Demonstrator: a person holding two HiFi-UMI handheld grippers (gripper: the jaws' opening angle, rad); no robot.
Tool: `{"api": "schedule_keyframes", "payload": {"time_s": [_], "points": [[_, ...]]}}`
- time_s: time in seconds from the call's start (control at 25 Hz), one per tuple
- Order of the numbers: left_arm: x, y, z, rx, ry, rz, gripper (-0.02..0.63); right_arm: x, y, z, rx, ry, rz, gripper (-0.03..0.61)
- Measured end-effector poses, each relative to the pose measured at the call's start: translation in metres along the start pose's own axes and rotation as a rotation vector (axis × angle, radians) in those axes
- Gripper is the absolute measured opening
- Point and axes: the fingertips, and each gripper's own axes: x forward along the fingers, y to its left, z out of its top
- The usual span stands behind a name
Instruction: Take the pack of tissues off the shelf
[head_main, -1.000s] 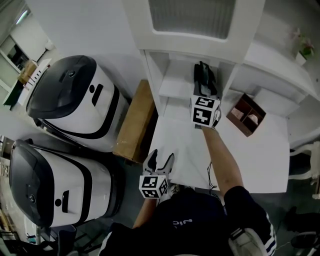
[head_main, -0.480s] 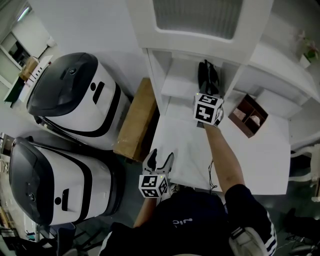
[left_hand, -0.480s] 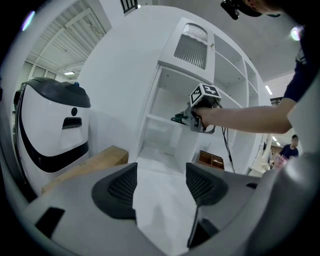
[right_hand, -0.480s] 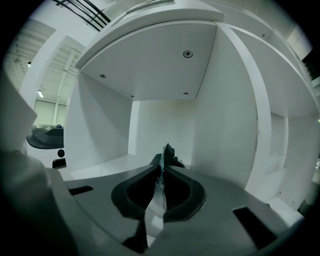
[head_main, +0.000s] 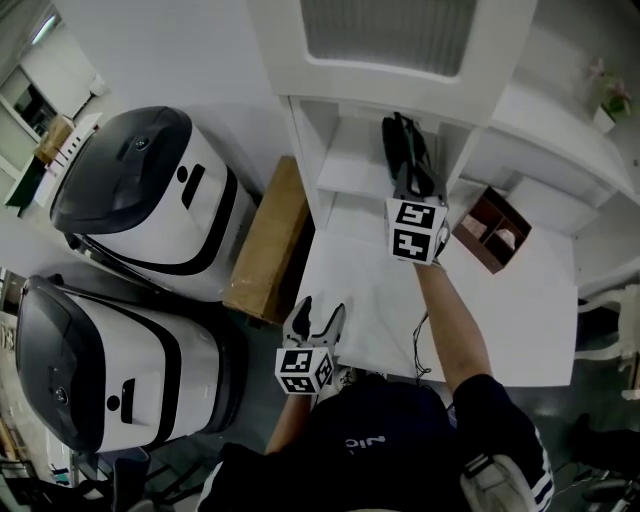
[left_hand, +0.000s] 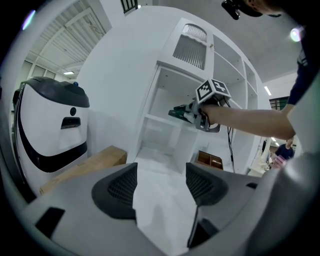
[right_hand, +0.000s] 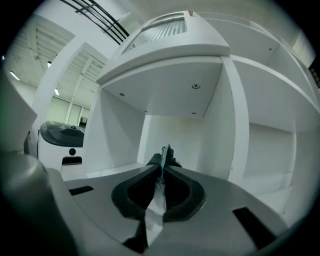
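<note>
**Pack of tissues pinched by the right gripper at the shelf**

Pack of tissues, dark green, lies in the open compartment of the white shelf, just over the lower board; whether its underside touches the board cannot be told. The right gripper reaches into that compartment at the end of an outstretched arm, its marker cube facing up; its fingers have just been closing and now stand together on the pack. In the right gripper view the two dark pads meet on a thin crinkled edge of the wrapper, which runs up between them and sticks out past the tips; the compartment's white walls and ceiling fill the view behind. From the left gripper view the pack shows as a green wedge pointing left out of the right gripper, inside the shelf opening.

The left gripper is held low near the person's body, at the near edge of the white desk; its fingers stand well apart with nothing between them, only the bare desk top showing through the gap.

On the desk, to the right of the right arm, sits a brown wooden organiser with compartments; a cardboard box lies on the floor beside the shelf, and two large white-and-black machines stand to the left of it.
</note>
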Motion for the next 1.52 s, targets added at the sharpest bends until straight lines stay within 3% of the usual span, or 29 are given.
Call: {"api": "schedule_keyframes", "payload": {"time_s": [0.24,0.64,0.96,1.52], "points": [[0.002,-0.011,0.0,0.011,-0.006,-0.025,0.302,-0.032,0.015,0.02,-0.071,-0.08,0.073,0.021],[-0.001,-0.028,-0.004,0.018,-0.01,-0.05,0.302,-0.082,0.019,0.03,-0.089,-0.14,0.122,0.021],[-0.001,-0.035,-0.012,0.014,0.003,-0.061,0.302,-0.119,0.023,0.023,-0.193,-0.174,0.131,0.021],[0.004,-0.061,-0.023,0.026,0.021,-0.11,0.302,-0.176,0.011,-0.013,-0.243,-0.217,0.151,0.021]]}}
